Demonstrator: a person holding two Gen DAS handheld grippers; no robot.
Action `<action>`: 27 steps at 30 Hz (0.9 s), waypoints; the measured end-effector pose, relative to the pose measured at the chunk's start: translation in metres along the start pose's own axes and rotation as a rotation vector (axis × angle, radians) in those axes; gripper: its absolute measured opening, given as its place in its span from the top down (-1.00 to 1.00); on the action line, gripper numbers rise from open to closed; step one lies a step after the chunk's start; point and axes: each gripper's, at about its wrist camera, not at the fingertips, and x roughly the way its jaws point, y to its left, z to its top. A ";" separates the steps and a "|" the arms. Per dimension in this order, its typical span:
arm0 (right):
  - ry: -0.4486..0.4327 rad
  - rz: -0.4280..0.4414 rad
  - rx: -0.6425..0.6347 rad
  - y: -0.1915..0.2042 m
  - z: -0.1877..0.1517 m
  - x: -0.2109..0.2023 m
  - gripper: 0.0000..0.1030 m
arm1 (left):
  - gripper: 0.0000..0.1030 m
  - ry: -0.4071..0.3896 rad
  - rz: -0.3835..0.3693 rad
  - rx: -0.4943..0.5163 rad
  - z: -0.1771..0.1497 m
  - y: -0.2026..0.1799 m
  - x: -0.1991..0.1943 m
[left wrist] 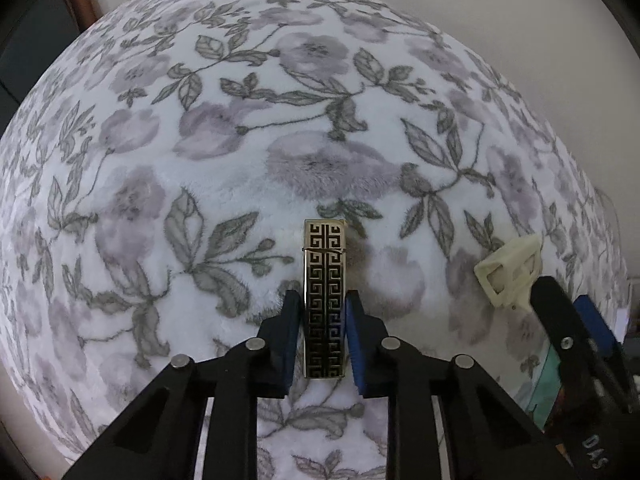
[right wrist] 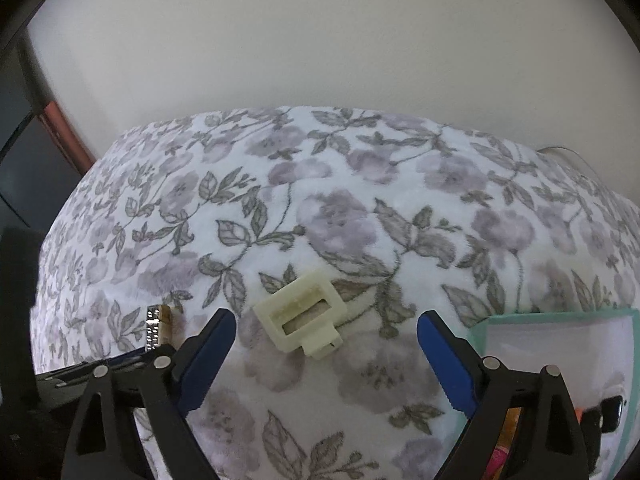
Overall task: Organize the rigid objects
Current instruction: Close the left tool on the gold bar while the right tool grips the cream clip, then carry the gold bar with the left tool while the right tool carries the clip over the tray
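A gold lighter with a black key pattern sits between the blue pads of my left gripper, which is shut on its long sides. The right wrist view shows the lighter's top end at the far left. A cream plastic clip lies flat on the flowered blanket. My right gripper hangs open just before it, one finger on each side, not touching. In the left wrist view the clip lies to the right, with a finger of the right gripper beside it.
A teal-rimmed box holding several items stands at the right edge of the blanket. A pale wall rises behind the bed. Dark furniture with a reddish edge lies to the left.
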 end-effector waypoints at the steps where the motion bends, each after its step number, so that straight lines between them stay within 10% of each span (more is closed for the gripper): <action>1: 0.003 -0.001 -0.003 0.001 0.000 0.002 -0.82 | 0.57 -0.002 -0.006 -0.011 0.001 0.002 -0.001; 18: 0.079 -0.002 -0.032 0.009 -0.004 0.039 -0.65 | 0.57 -0.021 -0.019 -0.065 -0.009 0.023 0.006; 27: 0.096 -0.024 -0.059 0.016 -0.004 0.041 0.00 | 0.58 -0.038 -0.001 -0.049 -0.010 0.019 0.005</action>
